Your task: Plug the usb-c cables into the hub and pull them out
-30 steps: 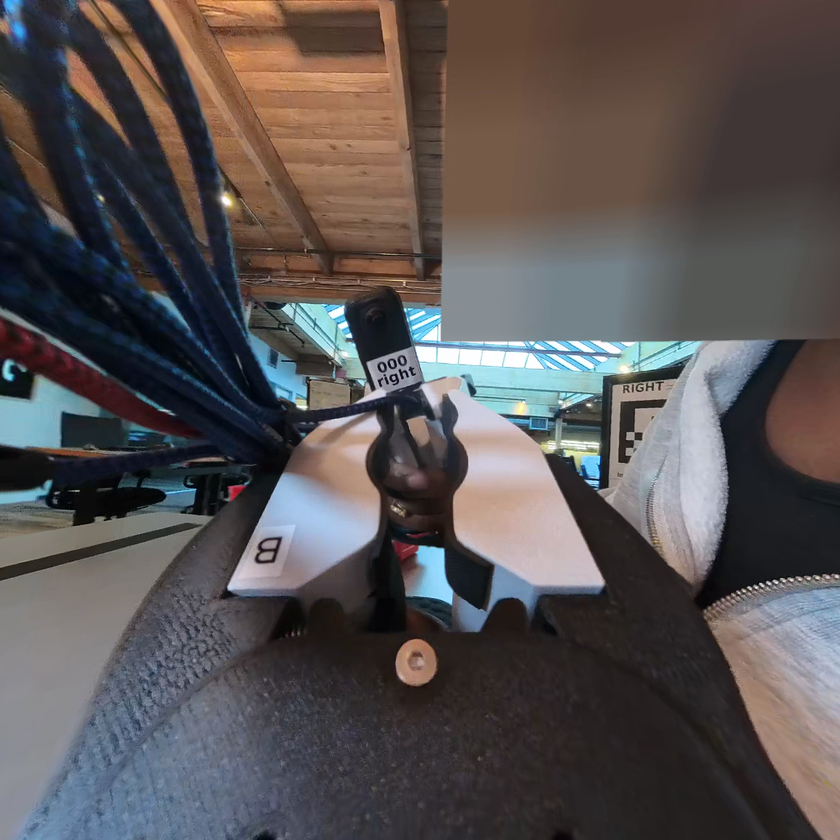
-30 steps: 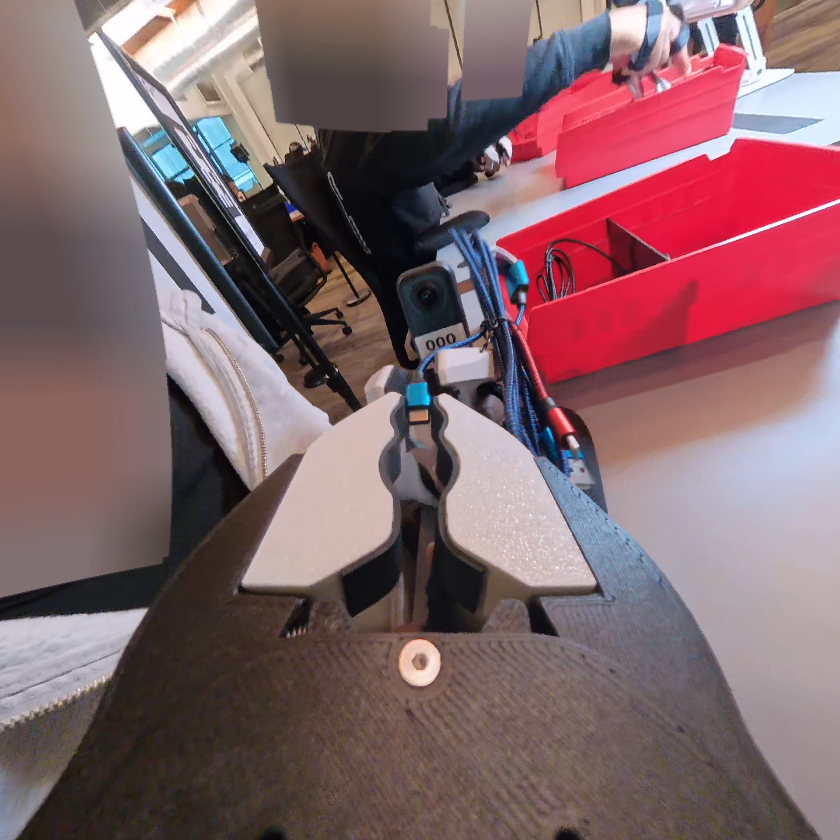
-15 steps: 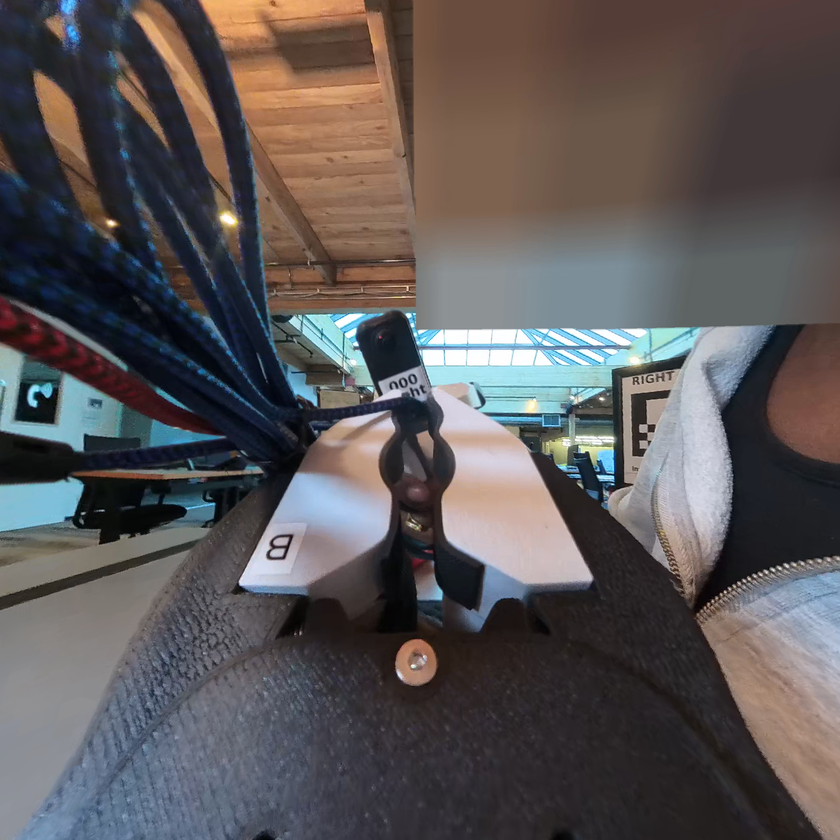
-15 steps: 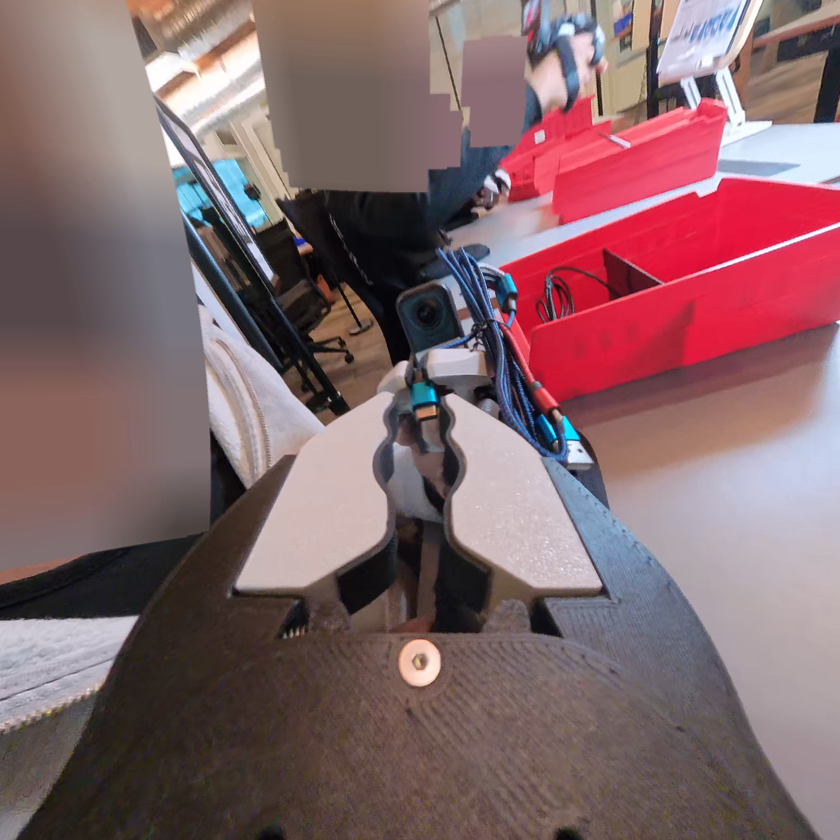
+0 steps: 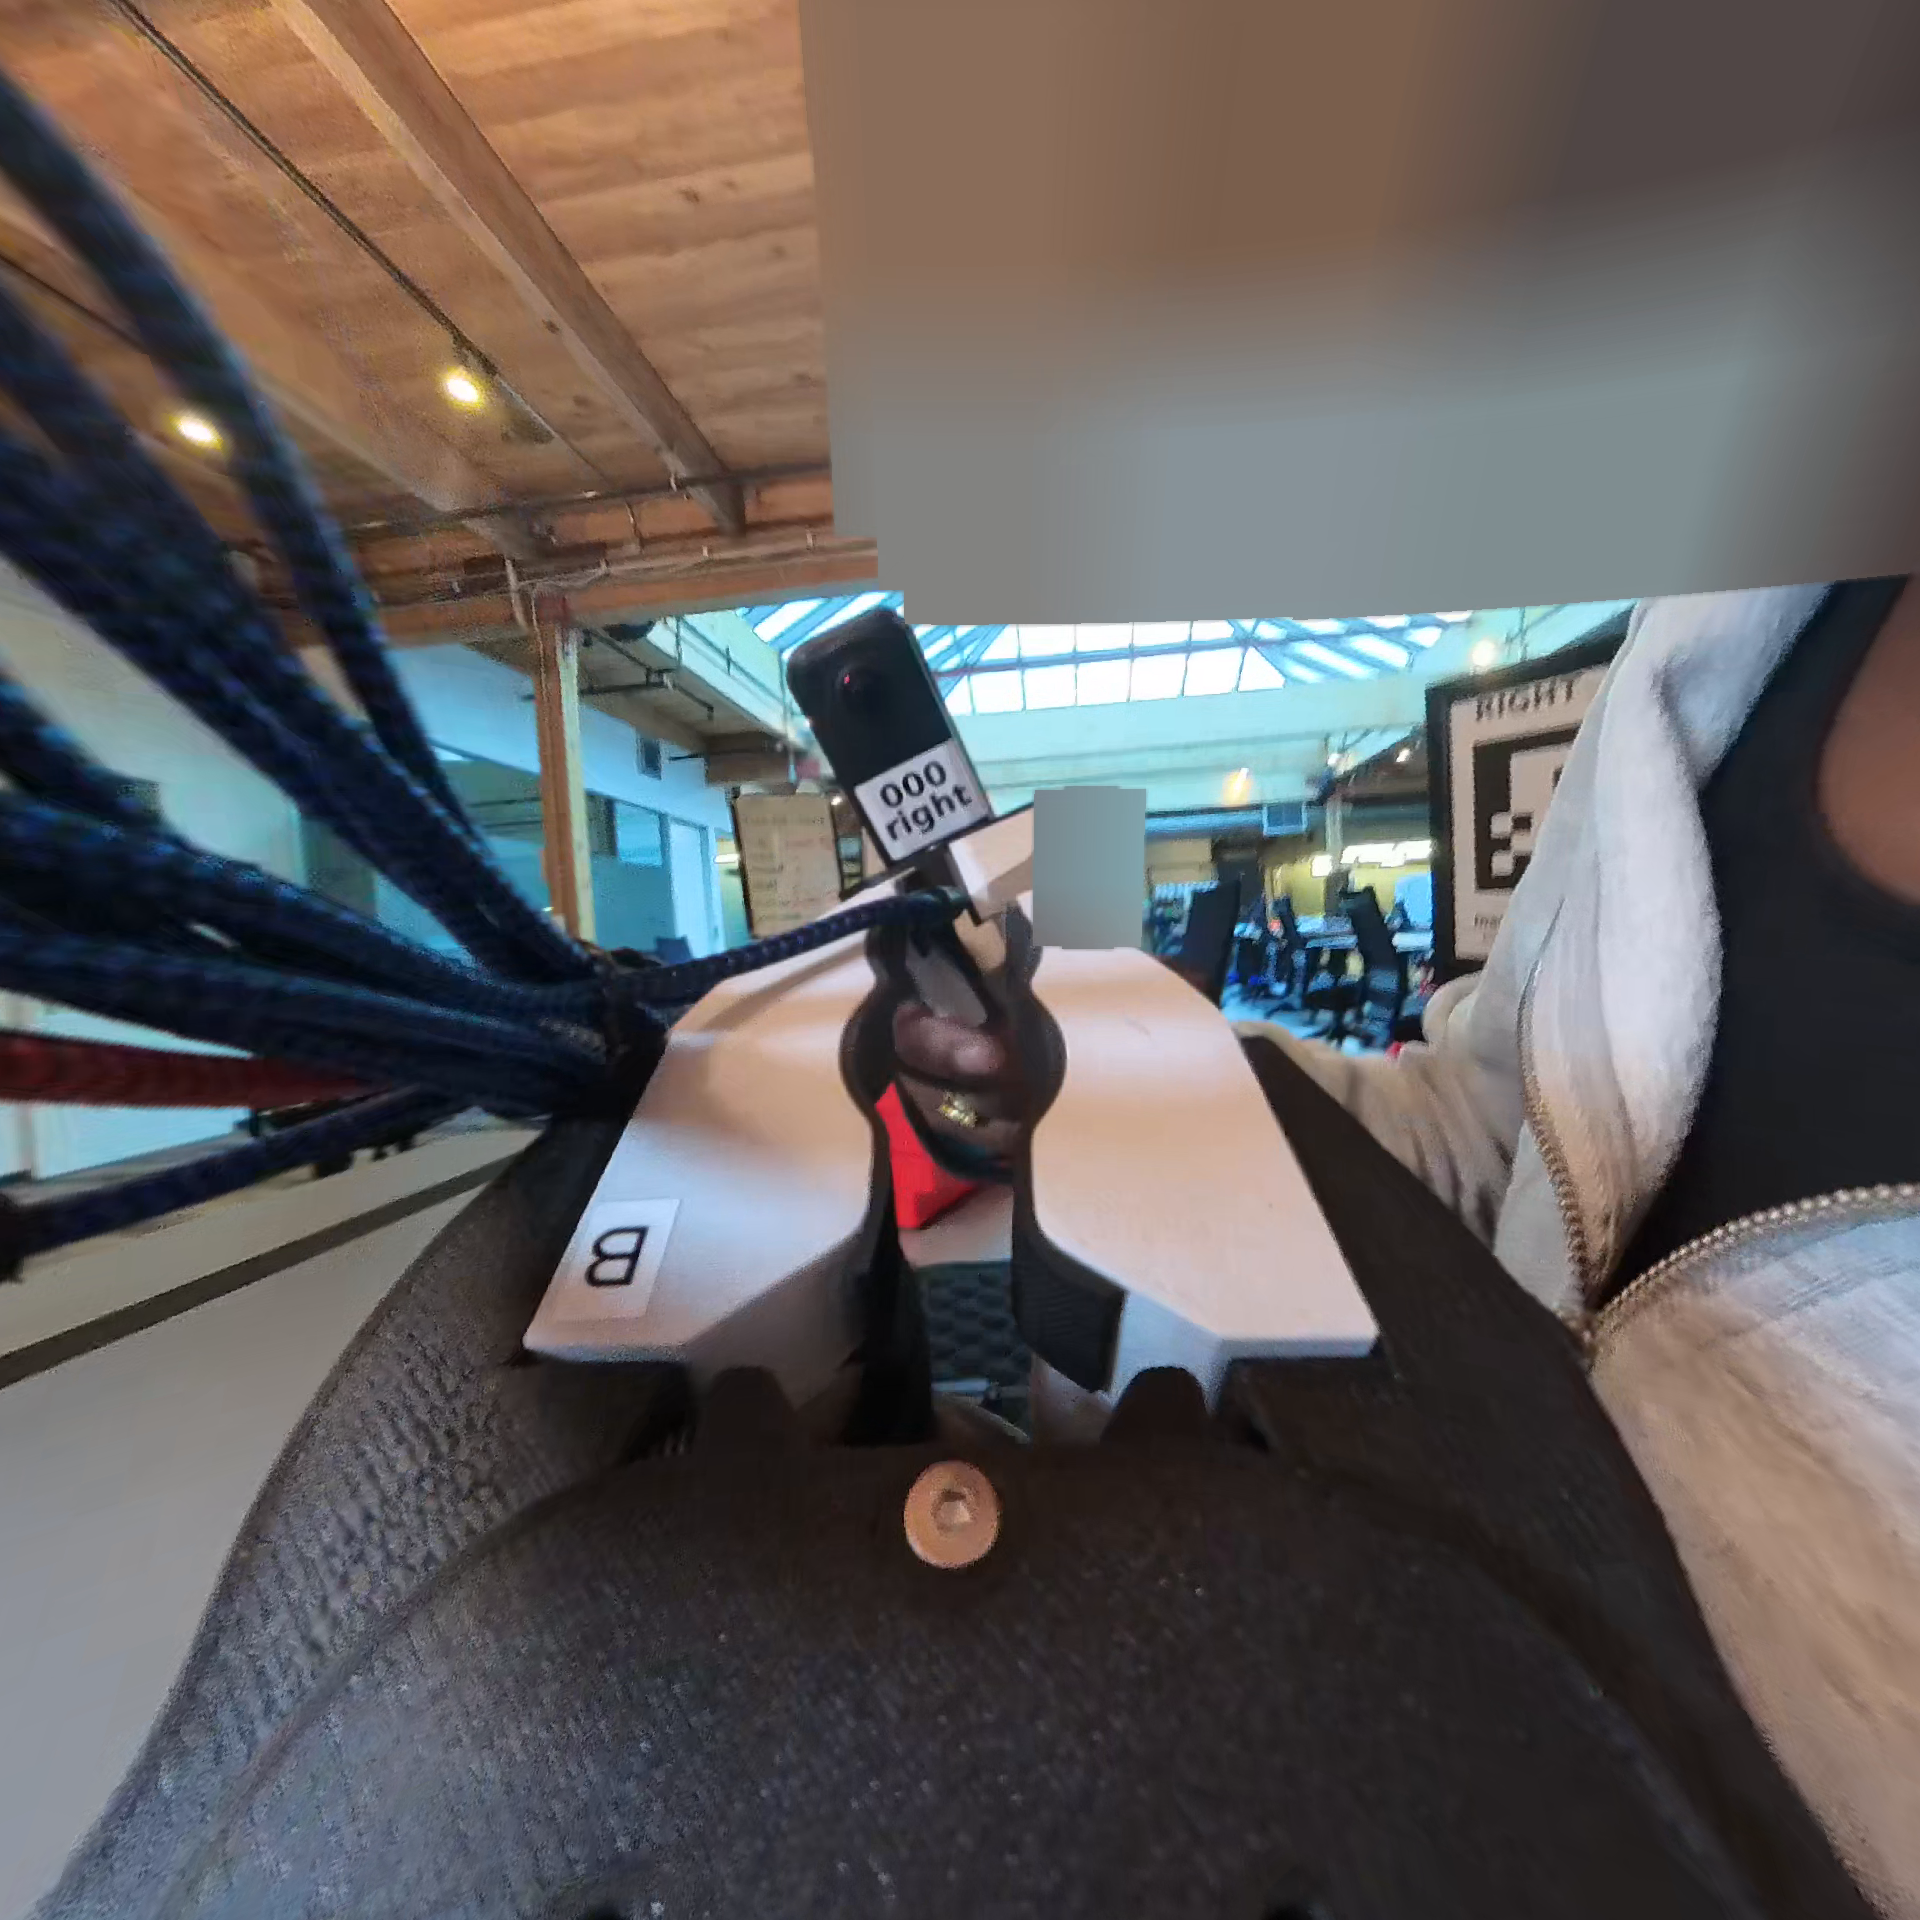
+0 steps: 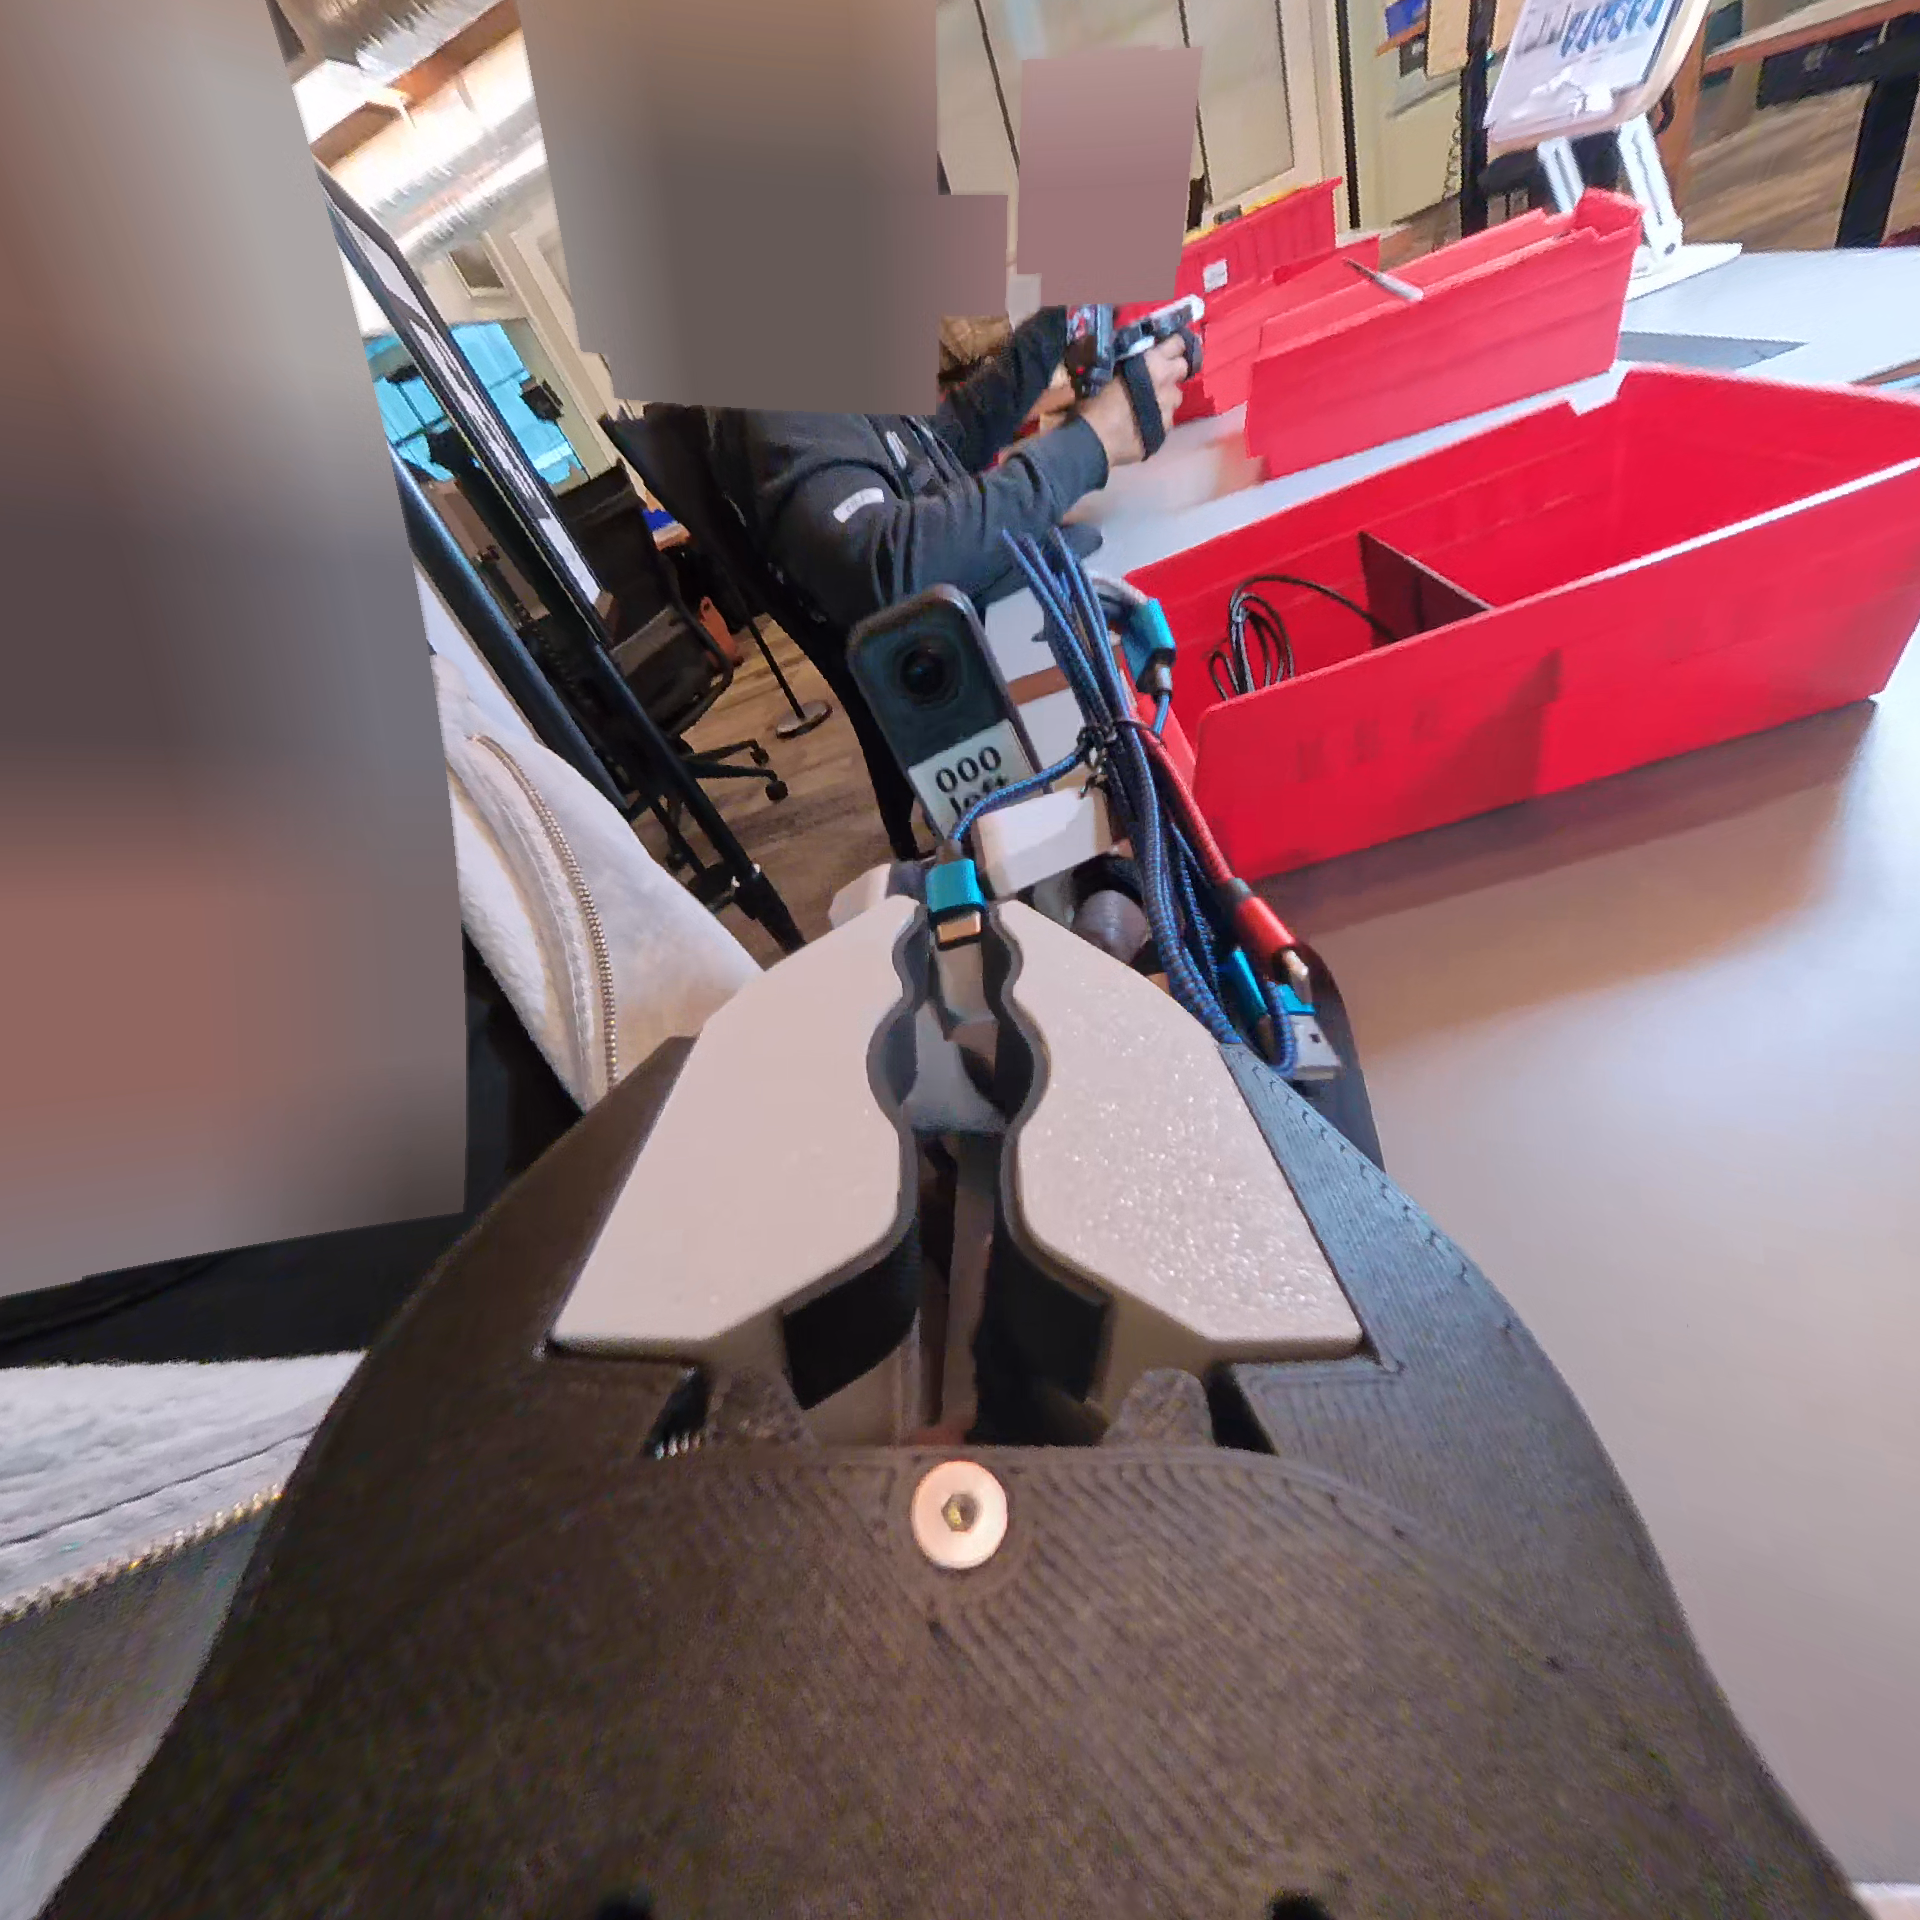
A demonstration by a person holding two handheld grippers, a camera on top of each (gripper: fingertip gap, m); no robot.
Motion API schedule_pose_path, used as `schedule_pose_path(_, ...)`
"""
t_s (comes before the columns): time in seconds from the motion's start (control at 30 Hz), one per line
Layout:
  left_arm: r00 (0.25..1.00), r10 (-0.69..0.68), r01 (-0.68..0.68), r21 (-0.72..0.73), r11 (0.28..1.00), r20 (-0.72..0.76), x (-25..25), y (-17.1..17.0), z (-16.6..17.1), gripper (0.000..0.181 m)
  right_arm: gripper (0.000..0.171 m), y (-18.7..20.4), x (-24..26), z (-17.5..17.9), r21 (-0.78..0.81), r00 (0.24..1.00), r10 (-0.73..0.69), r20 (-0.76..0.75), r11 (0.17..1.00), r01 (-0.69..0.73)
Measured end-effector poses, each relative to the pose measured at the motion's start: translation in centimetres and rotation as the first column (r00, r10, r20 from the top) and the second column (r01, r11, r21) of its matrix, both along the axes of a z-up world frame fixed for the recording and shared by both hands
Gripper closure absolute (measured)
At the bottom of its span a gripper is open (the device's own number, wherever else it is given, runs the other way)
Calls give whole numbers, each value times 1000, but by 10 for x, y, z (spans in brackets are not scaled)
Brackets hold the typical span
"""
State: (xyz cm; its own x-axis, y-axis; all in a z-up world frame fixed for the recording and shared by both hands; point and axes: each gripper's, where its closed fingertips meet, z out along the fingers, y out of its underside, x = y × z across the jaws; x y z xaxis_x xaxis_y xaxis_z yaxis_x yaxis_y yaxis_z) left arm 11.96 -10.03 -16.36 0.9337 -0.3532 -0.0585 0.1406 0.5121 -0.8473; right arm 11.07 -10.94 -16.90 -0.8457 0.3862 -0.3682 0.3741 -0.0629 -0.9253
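Observation:
My two grippers face each other above the grey table. My right gripper (image 6: 961,935) is shut on a slim grey hub (image 6: 951,1081). A teal usb-c plug (image 6: 951,899) sits in the hub's end at the fingertips. Its blue braided cable (image 6: 997,805) runs up to my left gripper (image 6: 1039,836), whose white fingers look closed just behind the plug. A tied bundle of blue and red cables (image 6: 1174,894) hangs beside it. In the left wrist view, my left gripper (image 5: 951,935) is nearly closed, with the cable (image 5: 790,940) entering at its tips, the hub (image 5: 940,977) beyond and the bundle (image 5: 312,997) at the left.
A red bin (image 6: 1558,665) with a divider and a coiled black cable (image 6: 1257,644) stands on the table (image 6: 1610,1195) to the right. More red bins (image 6: 1455,322) stand behind it. Another person (image 6: 914,499) works at the far side. My holder's white hoodie (image 6: 551,894) is close on the left. The tips of both grippers are at nearly the same place.
Both grippers stay facing each other with the plug at the hub's end. The views have shifted slightly. The person behind has drawn an arm back from the far bins.

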Motion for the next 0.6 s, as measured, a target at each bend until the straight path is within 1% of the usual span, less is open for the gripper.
schedule_pose_path(0.1, 999, 18, -19, -20, 1000, -47, 2, 1, -3, 163, 162, 0, 3, -4, 14, 999, 21, 43, 1000, -22)
schedule_pose_path(0.23, 999, -7, 5, -39, 999, -48, 4, 3, -5, 163, 162, 2, 5, -7, 22, 996, 52, 67, 998, -53)
schedule_pose_path(0.47, 994, -112, 113, -67, 991, 19, 8, 2, -6, 167, 162, 3, 10, -10, 88, 997, 75, 27, 993, -77)
schedule_pose_path(0.6, 989, -143, 145, -63, 987, 35, 9, 1, -5, 169, 162, 2, 12, -9, 122, 998, 67, -12, 990, -65)
